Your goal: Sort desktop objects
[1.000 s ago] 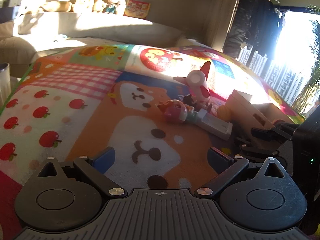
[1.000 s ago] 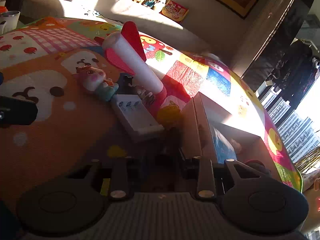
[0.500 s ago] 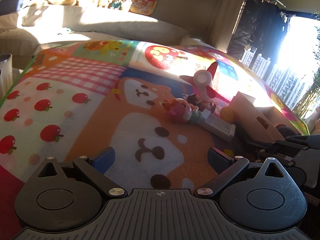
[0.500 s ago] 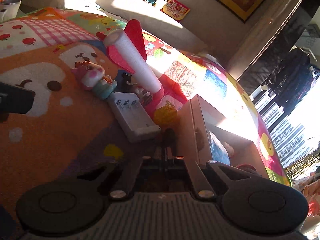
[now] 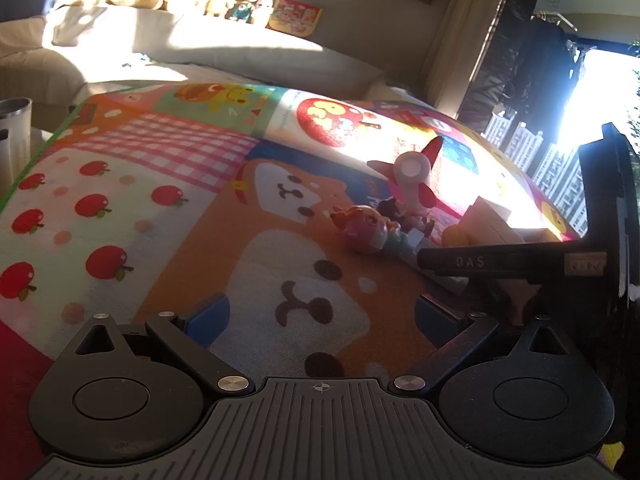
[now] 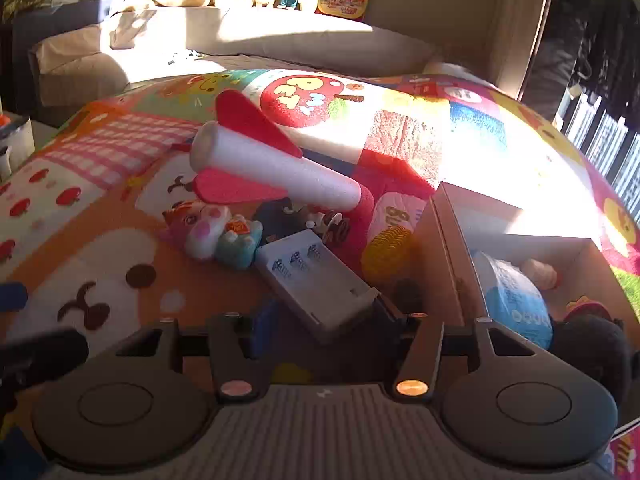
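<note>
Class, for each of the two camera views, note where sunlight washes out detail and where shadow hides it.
Left wrist view: the window is blown out white, and glare bleaches the mat beside the foam rocket; the right gripper is a dark silhouette.
Right wrist view: sun whitens the cardboard box rim, while the white battery charger sits in shade.

The left black two-finger gripper [image 5: 322,312] is held low and level, its blue-padded fingers [image 5: 210,314] spread wide apart with nothing between them. The right black two-finger gripper [image 6: 320,322] sits just beside it, on its right, also low, with its jaws parted and its blue-padded fingers [image 6: 262,326] on either side of a white block's near end.
</note>
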Motion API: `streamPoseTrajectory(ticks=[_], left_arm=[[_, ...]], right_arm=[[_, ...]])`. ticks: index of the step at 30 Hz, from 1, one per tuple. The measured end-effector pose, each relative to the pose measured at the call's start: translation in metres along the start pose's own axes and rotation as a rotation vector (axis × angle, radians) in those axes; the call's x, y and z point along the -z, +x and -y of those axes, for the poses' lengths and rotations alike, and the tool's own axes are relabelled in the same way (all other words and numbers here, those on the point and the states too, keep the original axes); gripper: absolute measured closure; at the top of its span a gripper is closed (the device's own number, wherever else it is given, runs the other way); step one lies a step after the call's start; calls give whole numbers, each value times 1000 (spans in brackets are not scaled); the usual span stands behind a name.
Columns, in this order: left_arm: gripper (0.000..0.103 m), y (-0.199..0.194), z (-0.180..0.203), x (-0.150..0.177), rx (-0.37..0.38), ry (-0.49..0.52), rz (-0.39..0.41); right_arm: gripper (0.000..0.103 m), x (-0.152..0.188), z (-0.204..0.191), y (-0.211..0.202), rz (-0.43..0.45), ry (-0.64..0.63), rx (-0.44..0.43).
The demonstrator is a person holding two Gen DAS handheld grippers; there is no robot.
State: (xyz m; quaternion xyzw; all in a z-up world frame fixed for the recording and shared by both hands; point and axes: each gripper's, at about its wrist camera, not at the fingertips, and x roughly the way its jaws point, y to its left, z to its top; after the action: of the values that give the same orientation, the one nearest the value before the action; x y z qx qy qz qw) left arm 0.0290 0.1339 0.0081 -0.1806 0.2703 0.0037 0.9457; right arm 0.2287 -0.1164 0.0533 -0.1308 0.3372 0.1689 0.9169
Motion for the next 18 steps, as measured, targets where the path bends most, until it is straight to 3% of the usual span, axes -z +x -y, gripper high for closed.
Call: streamPoseTrajectory(ticks=[3,8,10,12,18], left_arm=[[1,0,-2,0,13,-10,-1],[1,-1,-5,0,27,-30,4],[1,-1,-6,0,26,-43,5],[1,-1,-9,0,26,-61,7],[1,-1,-11,-1,26,-76,1]], right_arm=[[34,-15,-2,18,-32,-32,-29],[31,-26,-1,39,-99,-44,-67],[38,-29,3,39,-135,-20,-108],[54,-26,6,33,-162,7,-165],[56,11,5,-13,-167,-32,-249]])
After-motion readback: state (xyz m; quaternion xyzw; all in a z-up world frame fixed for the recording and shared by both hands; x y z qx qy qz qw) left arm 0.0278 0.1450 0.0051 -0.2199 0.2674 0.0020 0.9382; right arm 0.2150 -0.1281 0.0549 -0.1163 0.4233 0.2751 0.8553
